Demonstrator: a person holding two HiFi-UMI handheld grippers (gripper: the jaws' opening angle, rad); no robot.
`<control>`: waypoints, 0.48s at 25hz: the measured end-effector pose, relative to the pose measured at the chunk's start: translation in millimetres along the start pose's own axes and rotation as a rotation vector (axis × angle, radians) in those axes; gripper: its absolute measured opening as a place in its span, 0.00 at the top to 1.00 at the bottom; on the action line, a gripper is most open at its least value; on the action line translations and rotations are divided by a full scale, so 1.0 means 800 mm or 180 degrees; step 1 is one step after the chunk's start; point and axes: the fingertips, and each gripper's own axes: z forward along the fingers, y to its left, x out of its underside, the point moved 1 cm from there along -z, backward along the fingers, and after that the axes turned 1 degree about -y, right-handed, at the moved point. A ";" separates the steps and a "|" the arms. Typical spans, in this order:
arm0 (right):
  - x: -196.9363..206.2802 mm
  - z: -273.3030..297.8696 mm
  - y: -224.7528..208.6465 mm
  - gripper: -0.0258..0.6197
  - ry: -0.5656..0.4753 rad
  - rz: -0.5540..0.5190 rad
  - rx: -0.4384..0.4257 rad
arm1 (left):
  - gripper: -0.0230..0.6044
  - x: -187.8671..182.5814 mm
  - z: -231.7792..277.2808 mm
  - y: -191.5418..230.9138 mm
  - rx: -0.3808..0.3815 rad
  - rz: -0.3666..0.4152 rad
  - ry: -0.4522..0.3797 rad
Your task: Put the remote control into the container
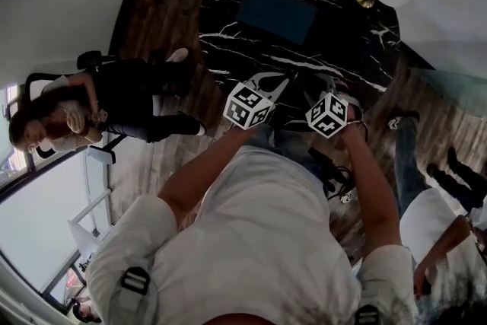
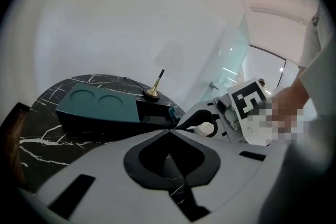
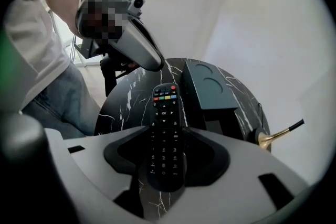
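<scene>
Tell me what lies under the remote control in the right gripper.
Black marble table shows around the remote control held by the right gripper; the patch straight beneath it is covered, so nothing else can be confirmed.

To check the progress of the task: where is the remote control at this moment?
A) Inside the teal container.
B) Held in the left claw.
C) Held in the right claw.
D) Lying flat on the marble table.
C: the right gripper view shows the remote control clamped between the jaws of the right claw, while the left claw is shut on nothing.
</scene>
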 end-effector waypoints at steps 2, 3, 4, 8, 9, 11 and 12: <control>0.002 -0.009 -0.004 0.65 -0.0009 0.0009 0.0048 | 0.95 -0.002 0.002 -0.003 0.0008 -0.0014 -0.0008; 0.004 -0.012 -0.006 0.65 -0.0012 0.0009 0.0071 | 0.95 -0.004 0.004 -0.004 0.0012 -0.0014 -0.0013; 0.005 -0.015 -0.009 0.65 -0.0013 0.0007 0.0093 | 0.95 -0.006 0.006 -0.006 0.0019 0.0000 -0.0017; 0.009 -0.027 -0.028 0.65 -0.0012 -0.0010 0.0184 | 0.95 -0.024 0.020 -0.012 0.0065 0.0084 -0.0041; 0.010 -0.030 -0.035 0.65 -0.0008 -0.0018 0.0208 | 0.95 -0.030 0.023 -0.013 0.0077 0.0095 -0.0052; 0.013 -0.036 -0.051 0.65 0.0003 -0.0034 0.0256 | 0.95 -0.045 0.030 -0.017 0.0100 0.0106 -0.0075; 0.015 -0.039 -0.060 0.65 0.0011 -0.0039 0.0280 | 0.95 -0.054 0.034 -0.018 0.0113 0.0115 -0.0087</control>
